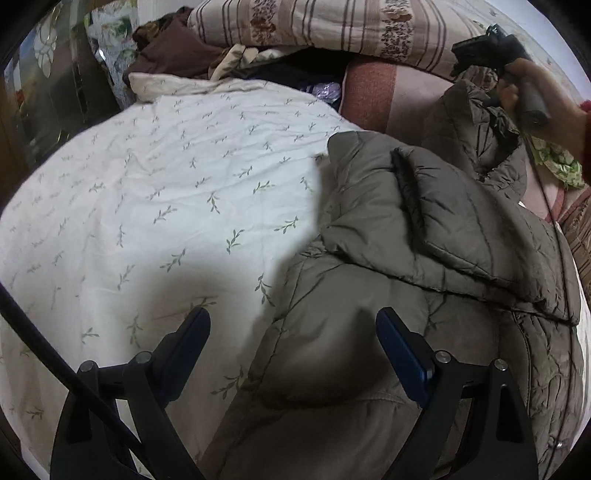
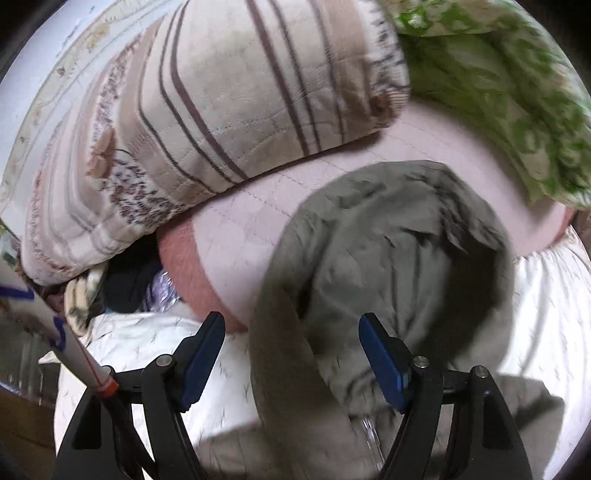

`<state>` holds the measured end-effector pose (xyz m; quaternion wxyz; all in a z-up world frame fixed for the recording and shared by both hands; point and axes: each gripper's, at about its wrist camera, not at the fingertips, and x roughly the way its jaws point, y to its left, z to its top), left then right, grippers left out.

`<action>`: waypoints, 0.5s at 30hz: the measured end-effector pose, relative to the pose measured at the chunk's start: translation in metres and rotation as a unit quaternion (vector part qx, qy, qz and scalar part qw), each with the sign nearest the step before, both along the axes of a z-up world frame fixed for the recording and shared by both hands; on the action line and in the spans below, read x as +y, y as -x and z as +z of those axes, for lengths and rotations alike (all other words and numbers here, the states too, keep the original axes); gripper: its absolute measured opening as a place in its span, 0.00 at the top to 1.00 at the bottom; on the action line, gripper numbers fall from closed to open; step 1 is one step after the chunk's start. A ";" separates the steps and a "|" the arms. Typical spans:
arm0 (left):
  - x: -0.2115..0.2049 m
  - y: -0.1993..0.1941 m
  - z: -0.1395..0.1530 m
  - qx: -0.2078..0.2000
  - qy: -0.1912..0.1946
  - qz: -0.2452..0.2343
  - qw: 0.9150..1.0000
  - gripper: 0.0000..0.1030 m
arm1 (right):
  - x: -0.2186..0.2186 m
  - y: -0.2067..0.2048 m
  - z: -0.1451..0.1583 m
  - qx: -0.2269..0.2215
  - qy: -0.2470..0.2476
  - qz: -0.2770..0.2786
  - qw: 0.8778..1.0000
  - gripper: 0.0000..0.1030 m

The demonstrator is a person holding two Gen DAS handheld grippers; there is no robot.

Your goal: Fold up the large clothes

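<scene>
**Jacket half folded on the bed, both tongs open**

Left wrist view: the left gripper (image 1: 293, 350) hovers low over the near edge of the jacket (image 1: 424, 258), its jaws spread wide with nothing between them. The jacket, an olive quilted one, lies on the right half of the white sheet (image 1: 147, 184), which gives a flat, open place for folding. A sleeve or side panel is already turned in over the body and rests there as a slanted flap, so the fold looks partly made. The jaws straddle a puffed bulge at the hem; I judge that the tongs stand open here to take a fresh bite of that thick edge. At far right the right hand (image 1: 532, 85) holds the right gripper (image 1: 480, 48) up above the jacket's far end, likely the collar or hood, which rises in a crumpled heap. A striped quilt (image 1: 332, 26) and a brown cloth (image 1: 166, 48) are piled along the far side, clear of the work.

Right wrist view: the right gripper's (image 2: 291, 354) jaws are also apart and hold nothing. The frame is blurred. Below and ahead of them lies the jacket's far end (image 2: 388, 240), rounded like a hood, on a pink blanket (image 2: 258, 221). A green-patterned cloth (image 2: 498, 92) sits far right, the striped quilt far left. Both tongs at opposite ends suggests a lengthwise fold is next.
</scene>
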<state>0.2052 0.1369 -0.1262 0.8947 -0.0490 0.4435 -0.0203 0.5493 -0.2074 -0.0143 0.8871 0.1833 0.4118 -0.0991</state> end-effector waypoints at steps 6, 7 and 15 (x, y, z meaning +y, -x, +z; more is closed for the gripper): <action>0.002 -0.007 -0.009 0.018 0.013 0.009 1.000 0.12 | 0.002 -0.005 -0.026 0.023 0.003 0.010 1.000 0.93; 0.003 -0.007 -0.009 0.017 0.014 0.010 1.000 0.12 | 0.006 0.002 -0.021 0.016 0.020 0.016 1.000 0.93; -0.001 -0.001 0.001 0.002 -0.005 0.011 1.000 0.12 | 0.044 0.114 0.041 -0.014 0.063 0.091 0.994 0.94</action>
